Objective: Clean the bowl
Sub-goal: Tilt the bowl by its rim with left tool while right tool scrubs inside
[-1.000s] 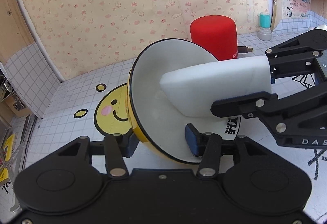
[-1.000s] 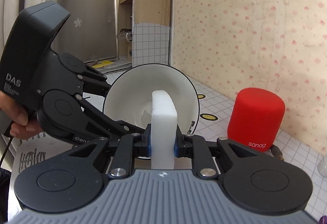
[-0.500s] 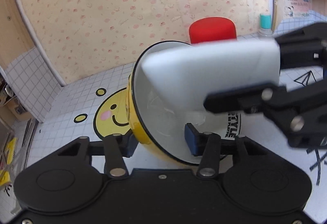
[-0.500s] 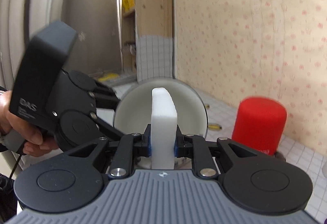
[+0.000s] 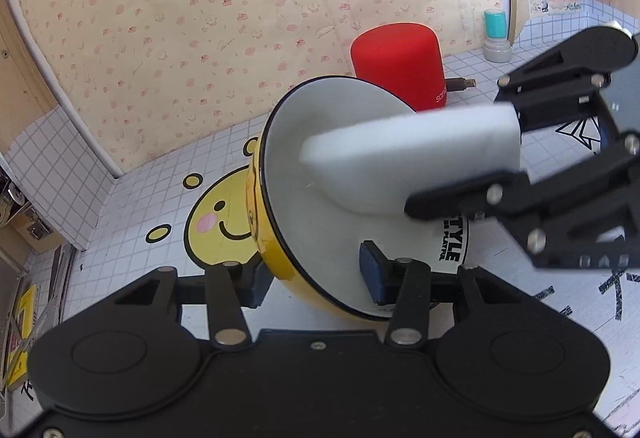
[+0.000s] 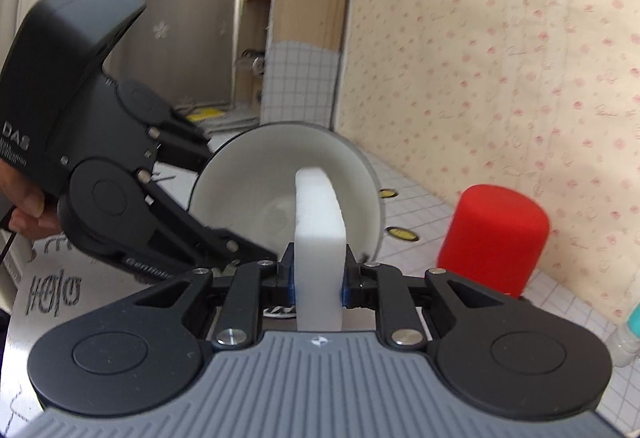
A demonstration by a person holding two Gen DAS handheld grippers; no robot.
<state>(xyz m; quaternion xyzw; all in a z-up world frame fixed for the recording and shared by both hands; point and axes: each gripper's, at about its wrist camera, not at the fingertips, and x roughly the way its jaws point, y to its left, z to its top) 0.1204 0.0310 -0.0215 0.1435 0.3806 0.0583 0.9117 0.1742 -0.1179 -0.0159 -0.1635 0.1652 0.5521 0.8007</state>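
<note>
- Yellow bowl [image 5: 320,174], white inside, tipped on its side over the table [image 5: 152,206]; my left gripper [image 5: 316,280] clamped on its near rim.
- My right gripper [image 6: 318,280] pinched on white sponge [image 6: 318,238], tip inside bowl.
- Red speaker [image 5: 398,62] just behind.

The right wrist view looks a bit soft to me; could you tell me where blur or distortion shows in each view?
Right wrist view: the left gripper and the red speaker are smeared at their edges, while the sponge is sharp. Left wrist view: the right gripper is blurred, the bowl rim crisp; fisheye bends the wall edges in both.
</note>
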